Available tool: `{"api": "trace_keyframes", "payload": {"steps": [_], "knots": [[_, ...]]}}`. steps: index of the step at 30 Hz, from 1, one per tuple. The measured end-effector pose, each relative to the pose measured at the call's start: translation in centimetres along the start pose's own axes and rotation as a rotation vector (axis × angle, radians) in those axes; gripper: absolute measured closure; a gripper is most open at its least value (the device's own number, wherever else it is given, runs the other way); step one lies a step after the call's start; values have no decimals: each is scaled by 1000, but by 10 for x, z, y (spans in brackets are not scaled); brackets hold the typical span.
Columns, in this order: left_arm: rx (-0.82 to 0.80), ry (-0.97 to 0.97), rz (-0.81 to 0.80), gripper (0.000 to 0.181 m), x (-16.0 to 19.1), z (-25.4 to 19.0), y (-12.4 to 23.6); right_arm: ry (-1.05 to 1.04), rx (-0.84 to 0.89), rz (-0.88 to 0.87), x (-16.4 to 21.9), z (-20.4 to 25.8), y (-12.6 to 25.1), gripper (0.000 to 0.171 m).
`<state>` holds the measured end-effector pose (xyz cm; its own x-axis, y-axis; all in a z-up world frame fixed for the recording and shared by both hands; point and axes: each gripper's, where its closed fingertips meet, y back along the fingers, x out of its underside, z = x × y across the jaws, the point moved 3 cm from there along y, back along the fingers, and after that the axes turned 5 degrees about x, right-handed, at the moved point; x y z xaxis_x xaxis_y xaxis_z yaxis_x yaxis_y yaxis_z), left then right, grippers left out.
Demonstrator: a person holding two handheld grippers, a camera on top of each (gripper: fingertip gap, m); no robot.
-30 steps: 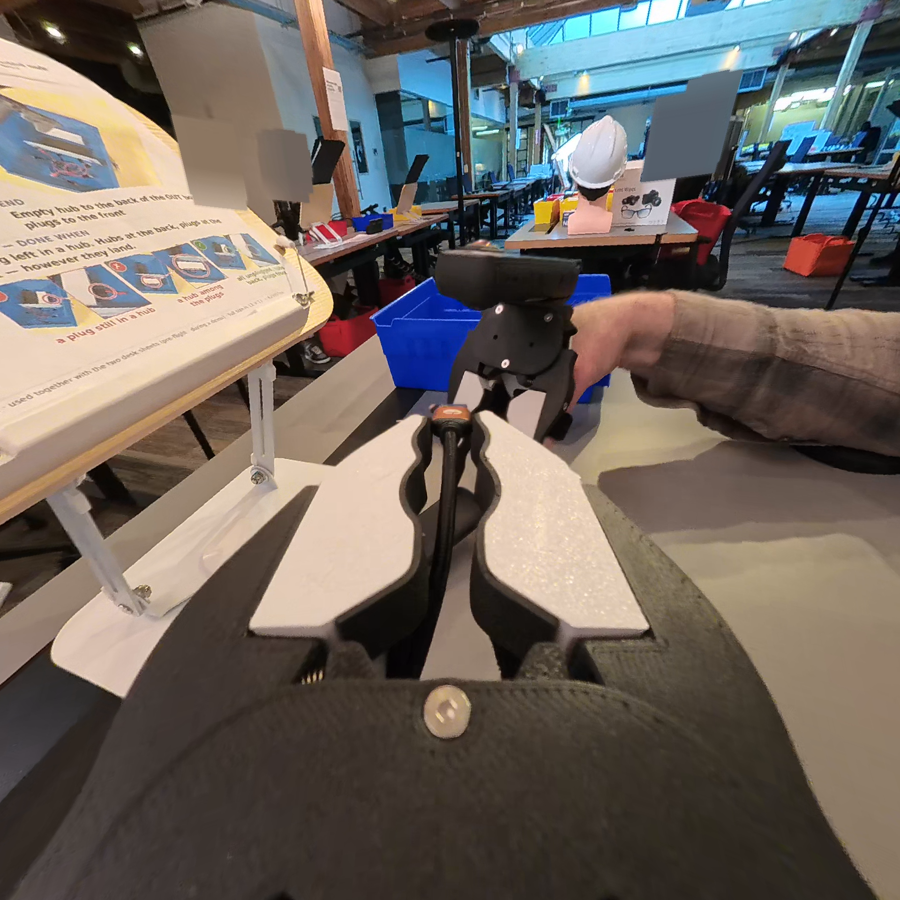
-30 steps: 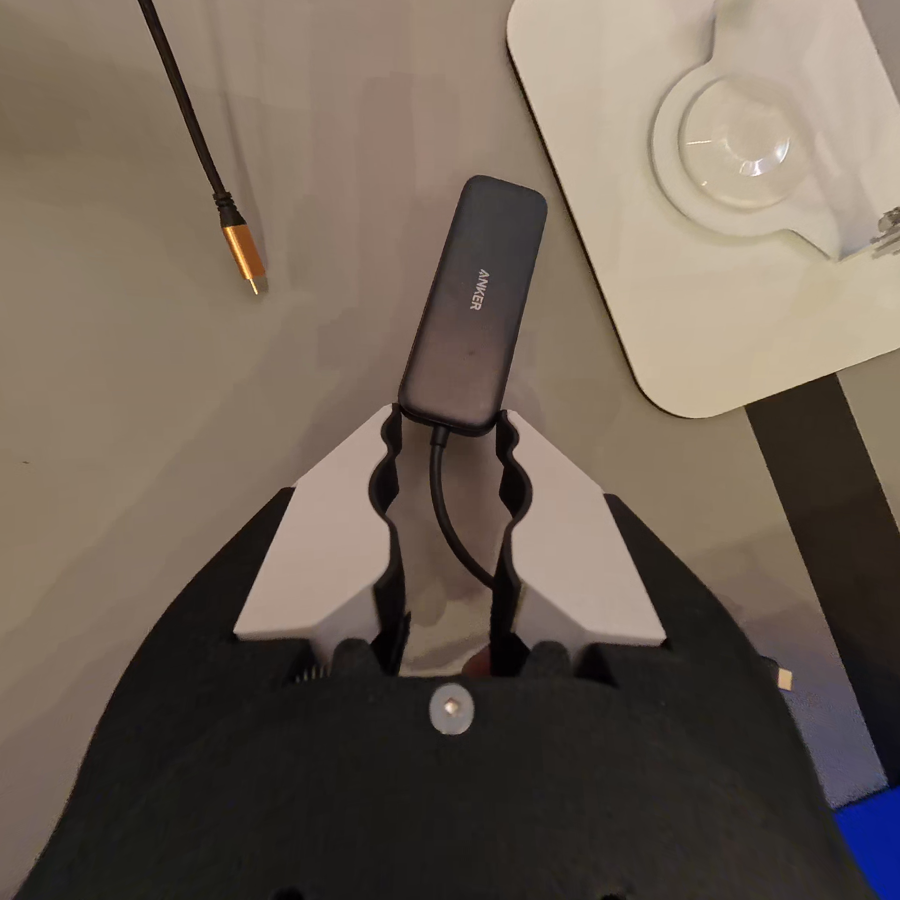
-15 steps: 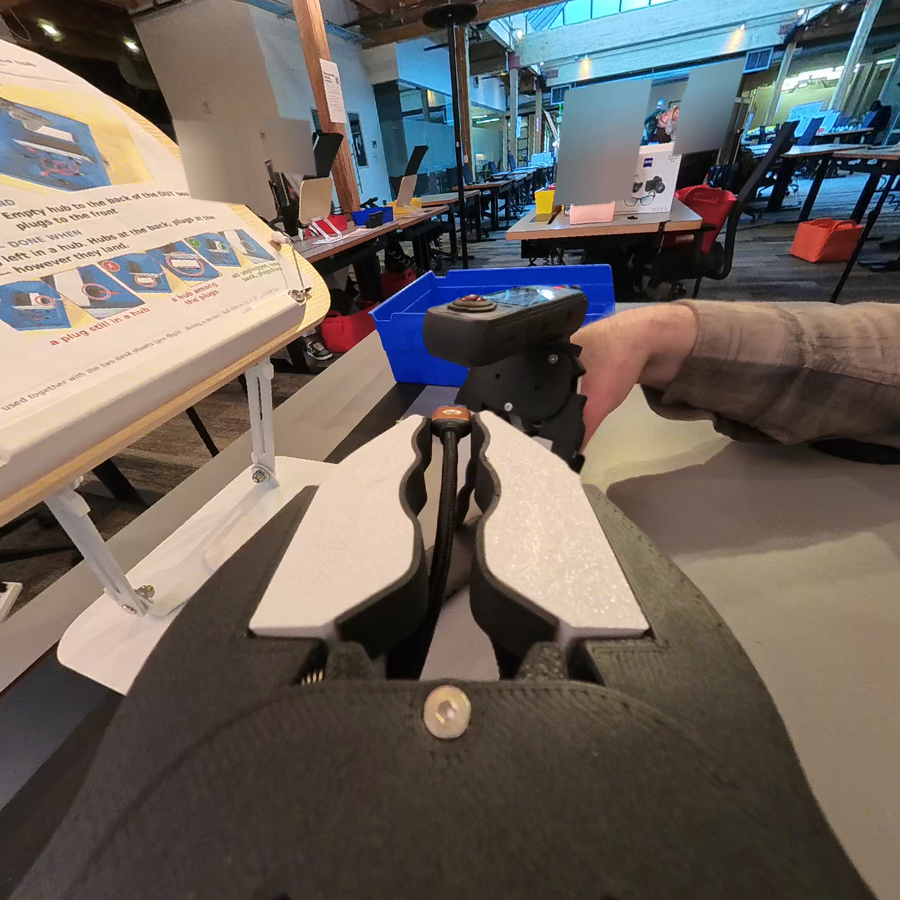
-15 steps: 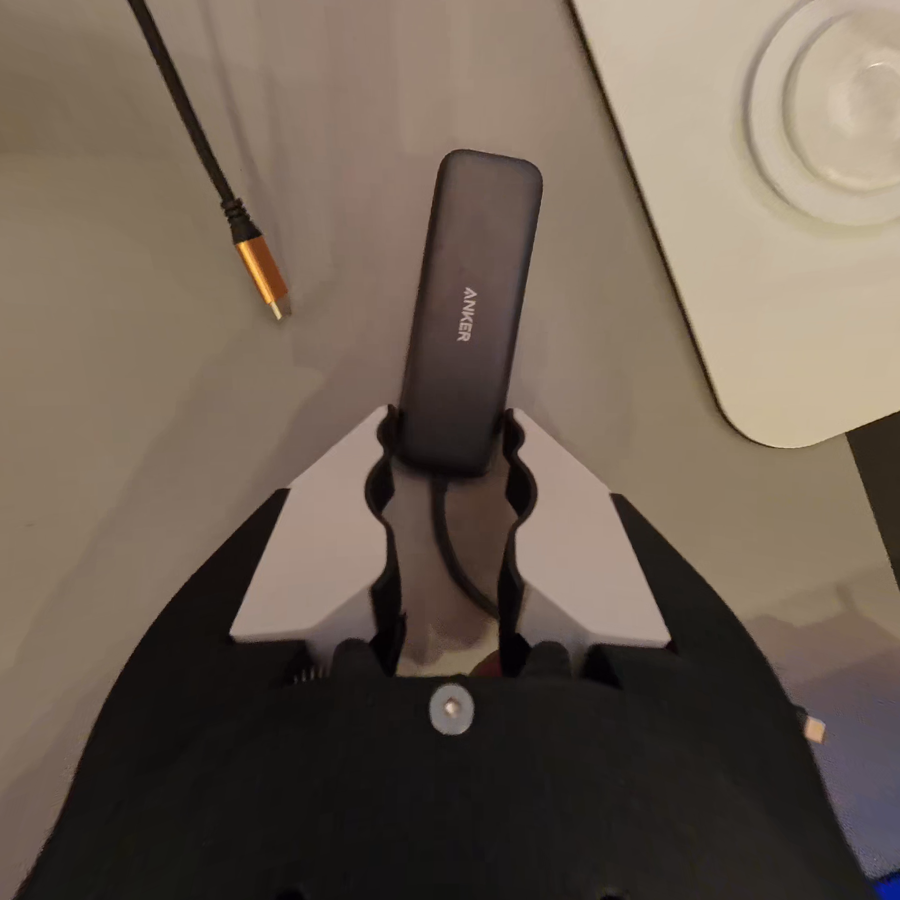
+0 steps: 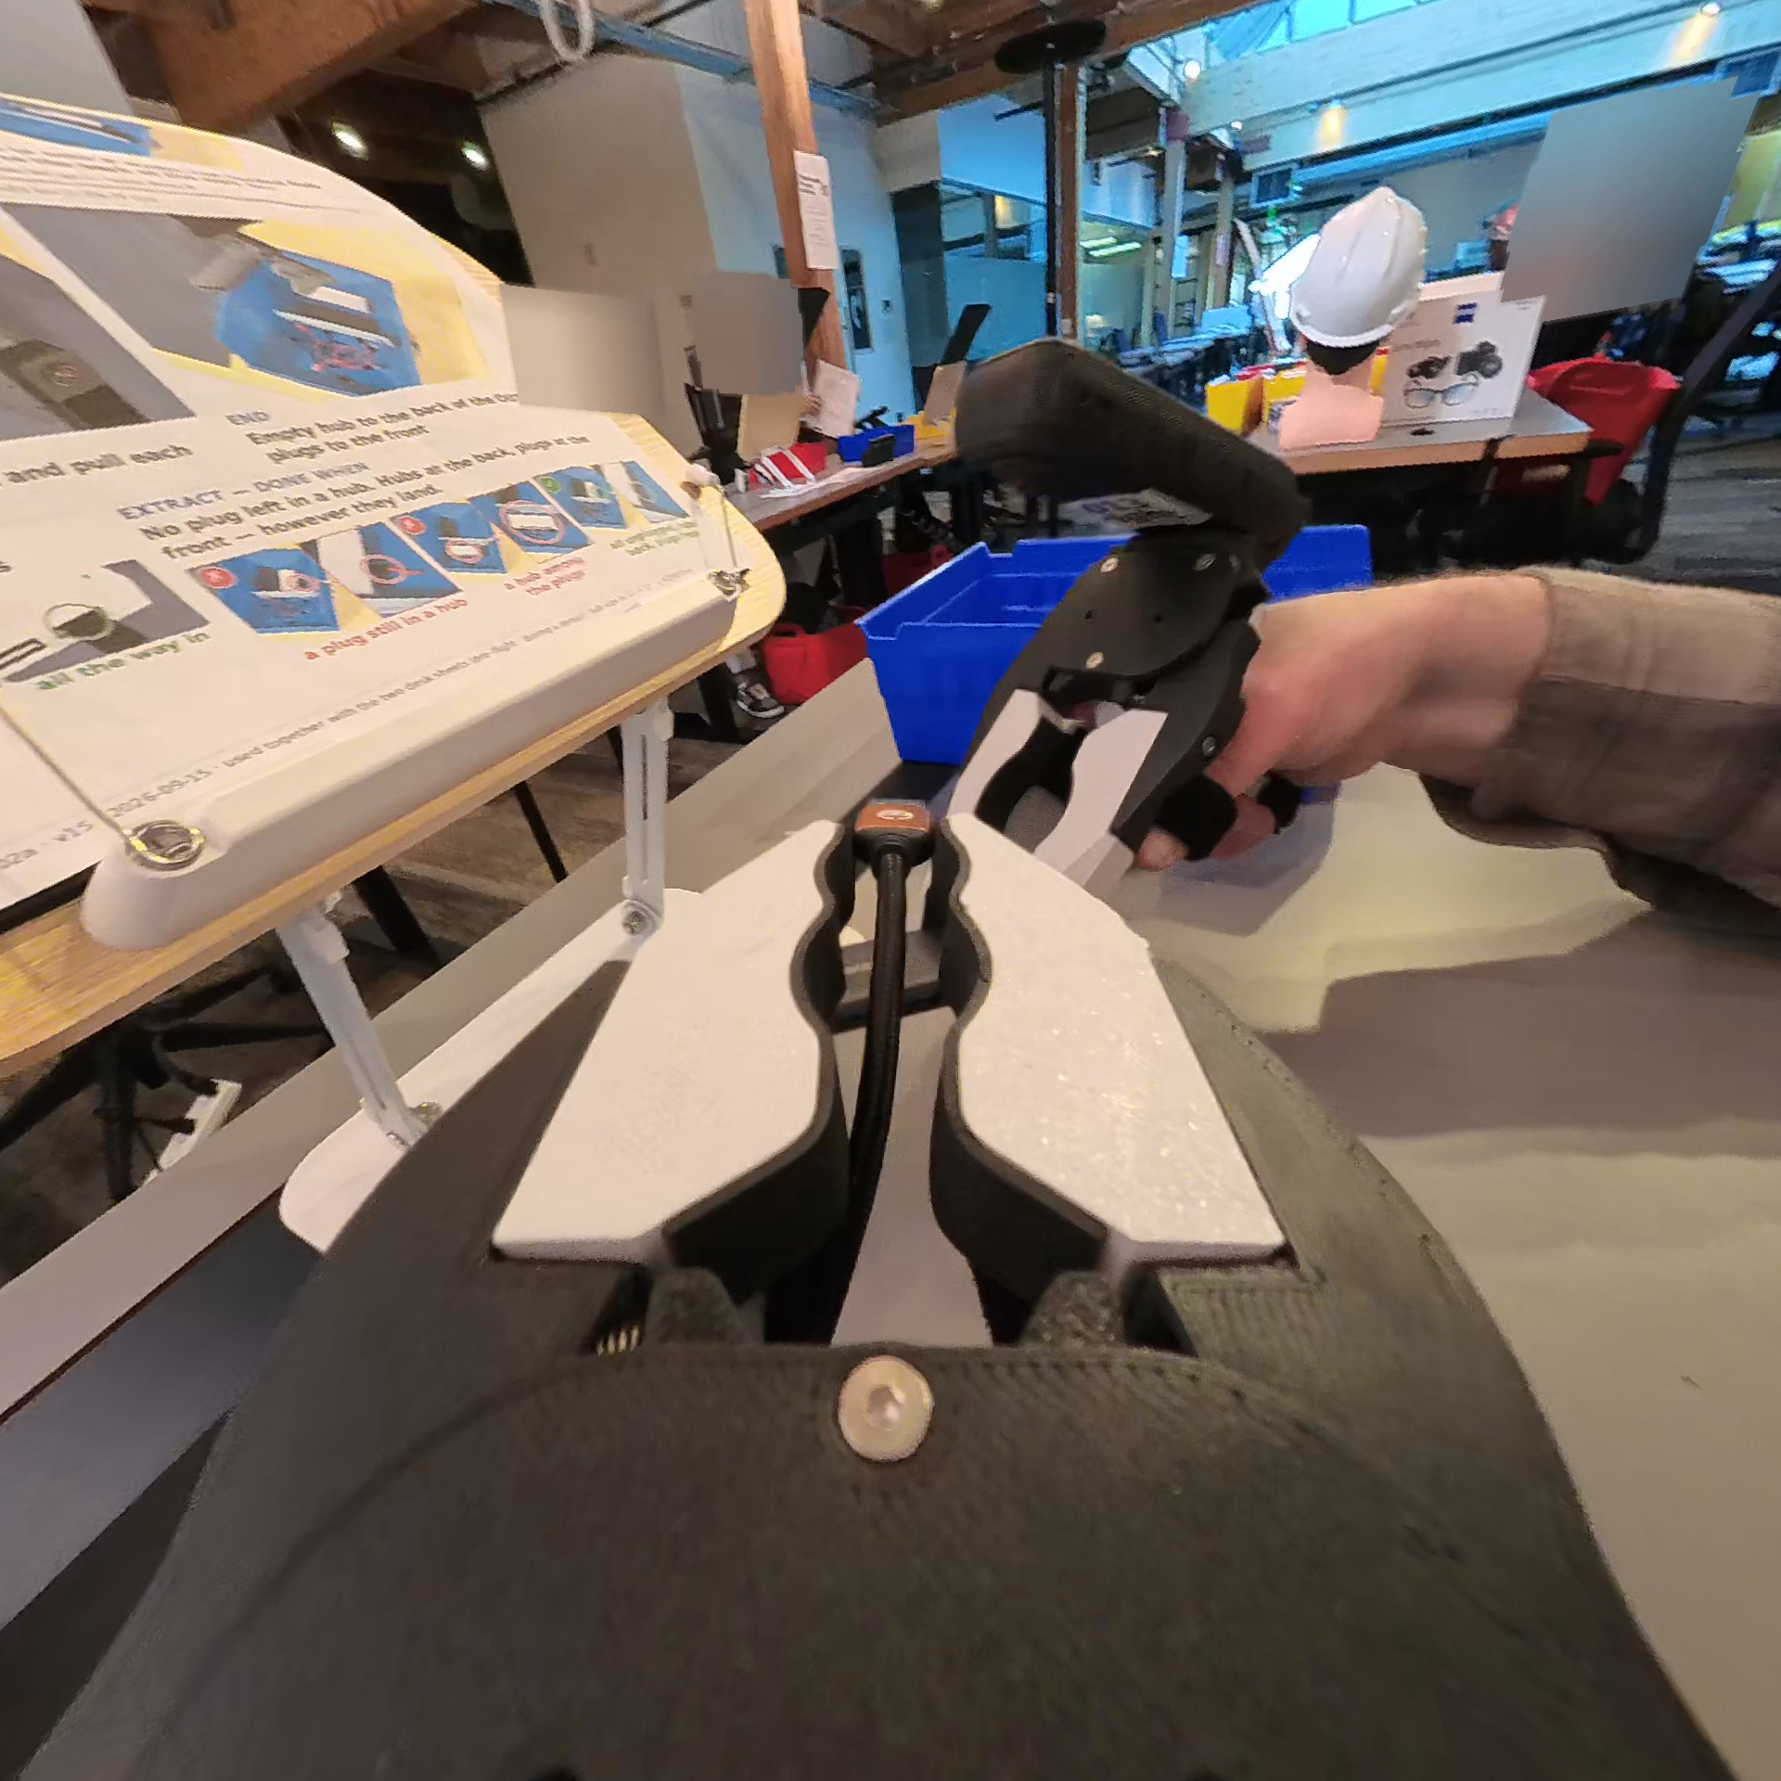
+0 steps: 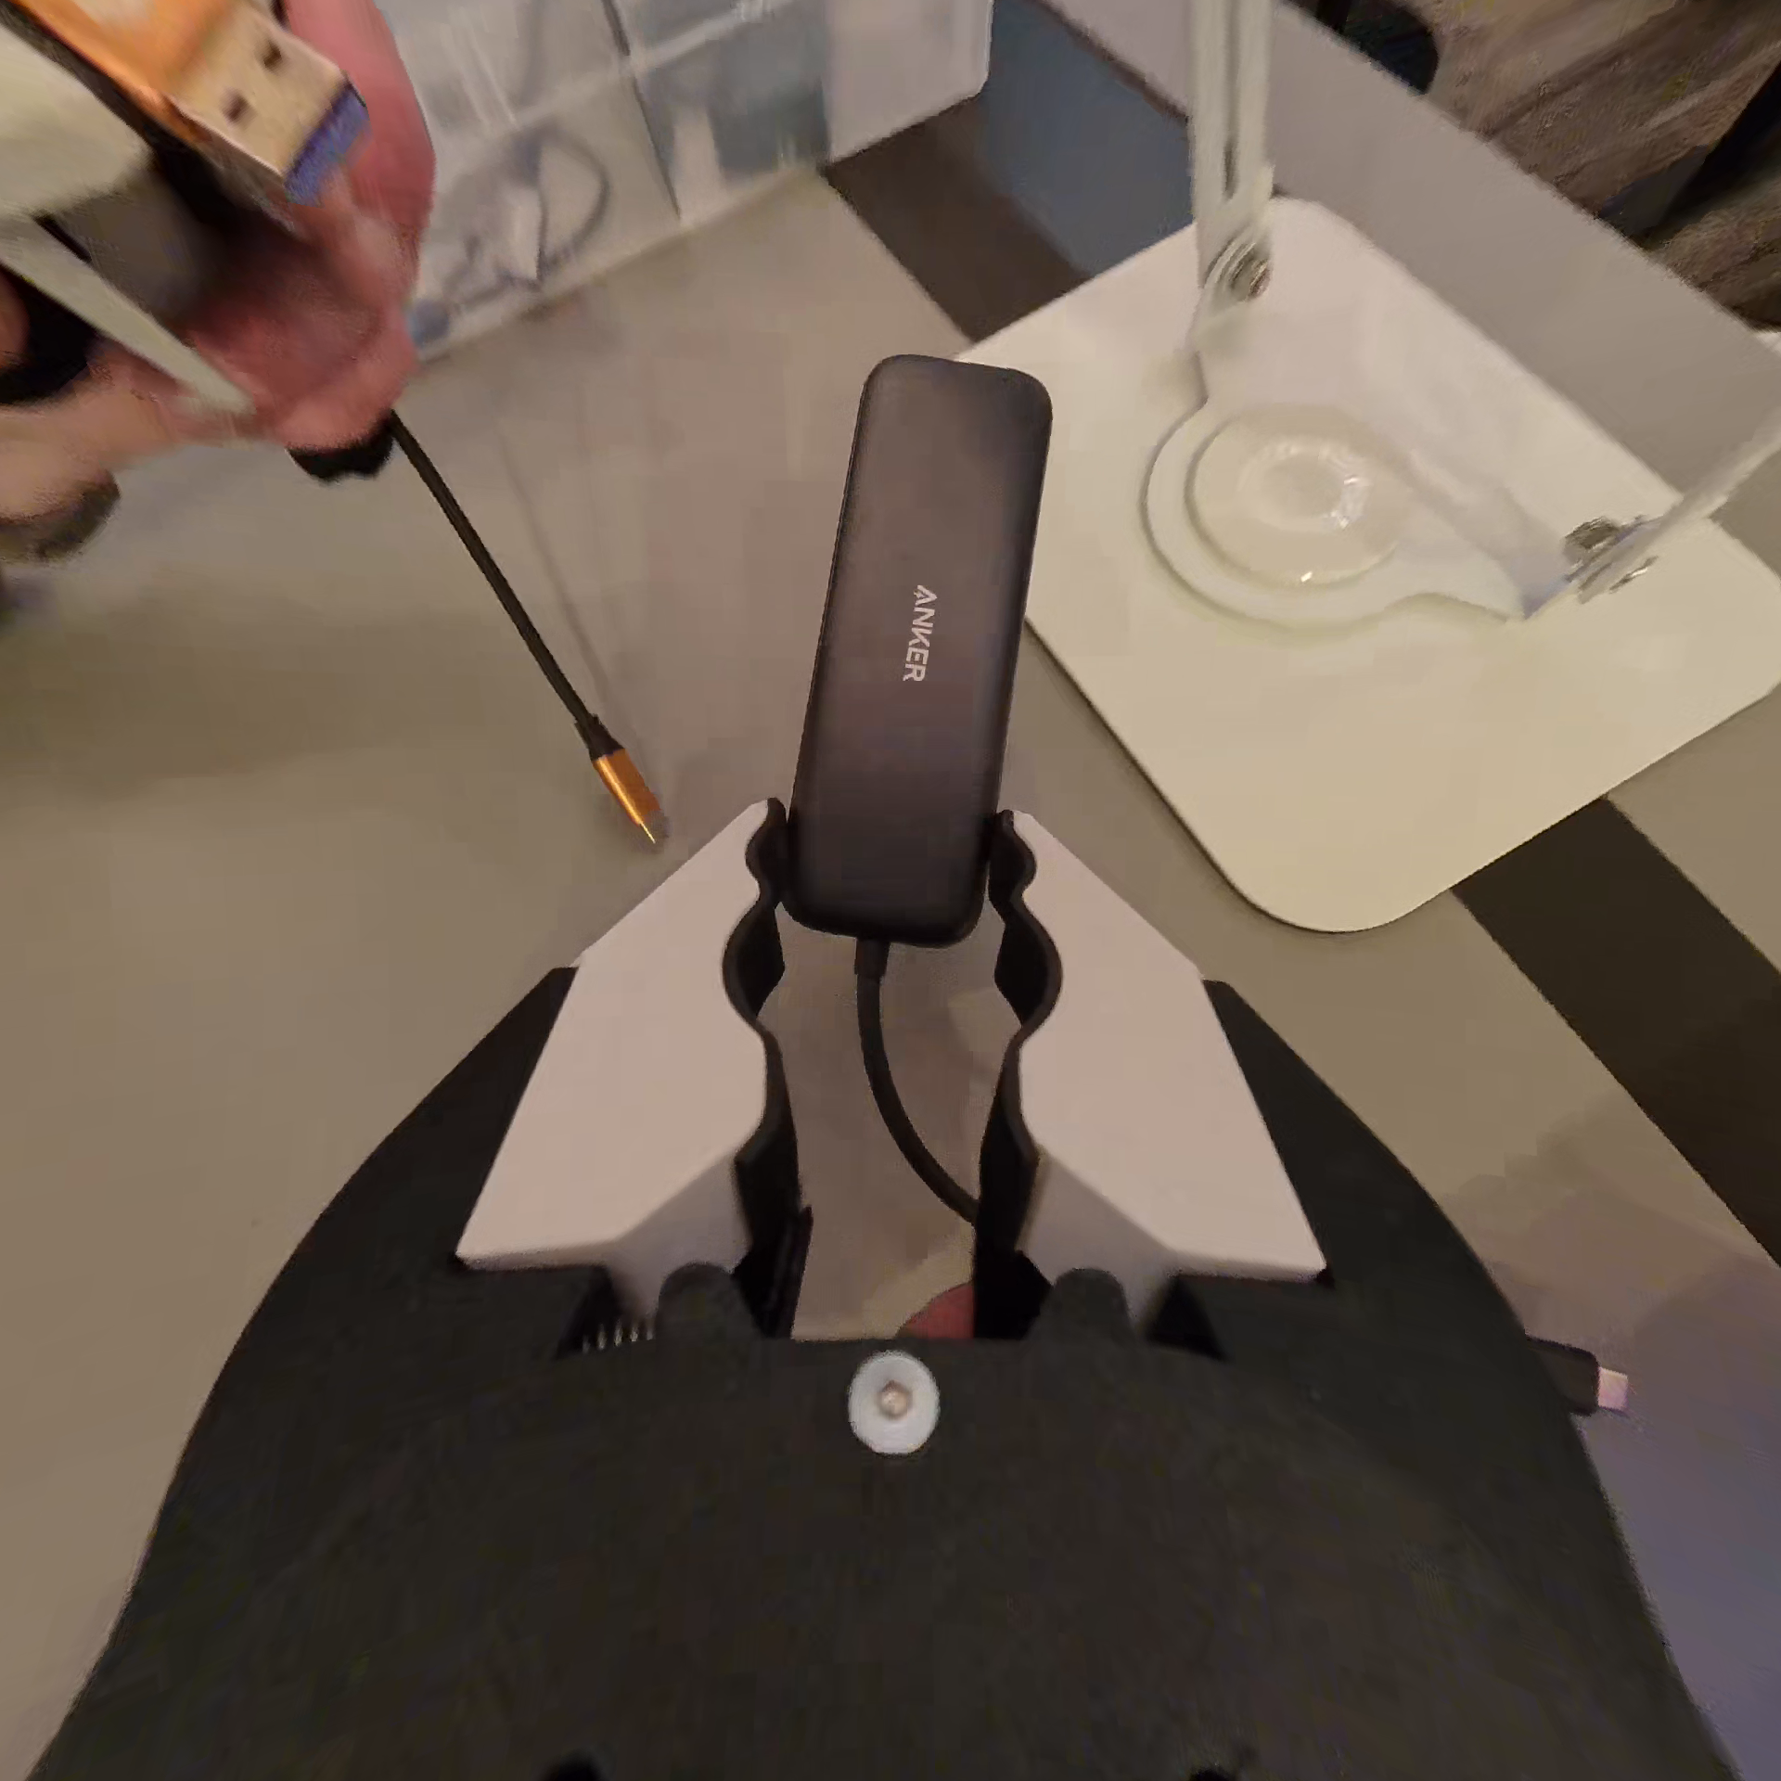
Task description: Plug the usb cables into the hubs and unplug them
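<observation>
Hub [image 6: 916, 655] clamped in right gripper [image 6: 887, 858], orange USB plug [image 5: 891, 819] pinched in left gripper [image 5: 891, 838], plug tip hidden there.

left gripper [image 5: 891, 848]: white fingers, black wavy pads, black rough body, one silver screw | right gripper [image 6: 887, 848]: made the same | right hand [image 5: 1368, 694]: grey-brown sleeve worn

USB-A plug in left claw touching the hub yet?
Apart. The right wrist view shows the USB-A plug at top left, with bare table between it and the hub gripped in the right claw.
</observation>
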<state>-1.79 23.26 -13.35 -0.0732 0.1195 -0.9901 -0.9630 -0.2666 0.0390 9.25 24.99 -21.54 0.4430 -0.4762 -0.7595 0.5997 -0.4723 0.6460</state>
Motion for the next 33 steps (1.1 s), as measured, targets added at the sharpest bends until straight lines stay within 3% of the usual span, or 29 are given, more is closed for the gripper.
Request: {"api": "trace_keyframes", "payload": {"steps": [12, 33], "knots": [[-212, -138, -21, 166, 5, -1, -10, -143, -40, -219, -43, 9, 27, 131], [-298, -216, 2, 166, 11, -4, -17, -159, -57, -269, -55, 20, 33, 131]]}}
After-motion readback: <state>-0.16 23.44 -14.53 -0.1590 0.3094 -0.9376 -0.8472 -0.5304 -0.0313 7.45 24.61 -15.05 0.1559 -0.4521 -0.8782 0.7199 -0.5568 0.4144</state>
